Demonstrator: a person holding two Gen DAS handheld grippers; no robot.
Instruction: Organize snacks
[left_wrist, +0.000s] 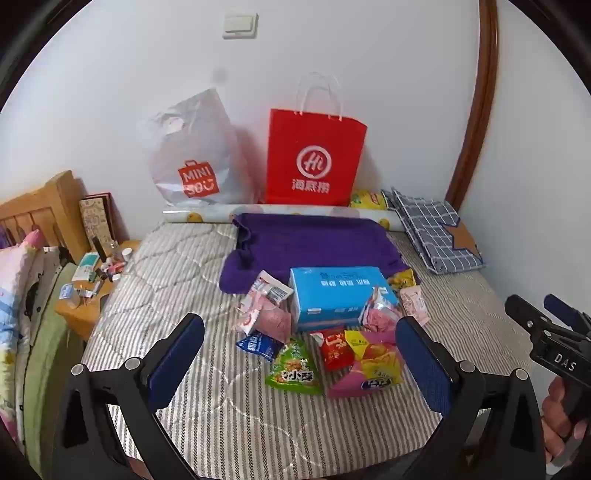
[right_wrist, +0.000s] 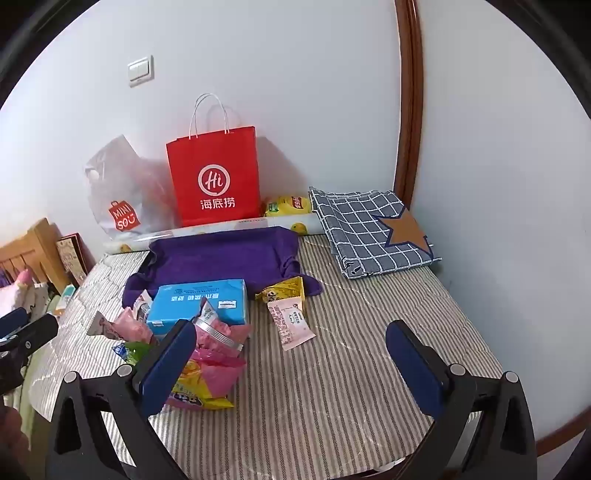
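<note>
A heap of snack packets lies on the striped bed around a blue box (left_wrist: 338, 297) (right_wrist: 199, 301). Among them are a green packet (left_wrist: 293, 367), a red packet (left_wrist: 334, 349), a yellow packet on a pink bag (left_wrist: 376, 363) (right_wrist: 205, 376), and pink packets (left_wrist: 264, 315). One pink sachet (right_wrist: 291, 323) lies apart to the right of the box. My left gripper (left_wrist: 299, 354) hovers open above the near side of the heap, nothing between its fingers. My right gripper (right_wrist: 291, 363) is open over bare bedding, its left finger (right_wrist: 166, 369) in front of the pink bag.
A red paper bag (left_wrist: 314, 158) (right_wrist: 214, 177) and a white plastic bag (left_wrist: 192, 155) lean on the wall behind a purple towel (left_wrist: 310, 243). A checked cloth with a star (right_wrist: 373, 229) lies at the far right. A cluttered bedside table (left_wrist: 96, 280) stands left.
</note>
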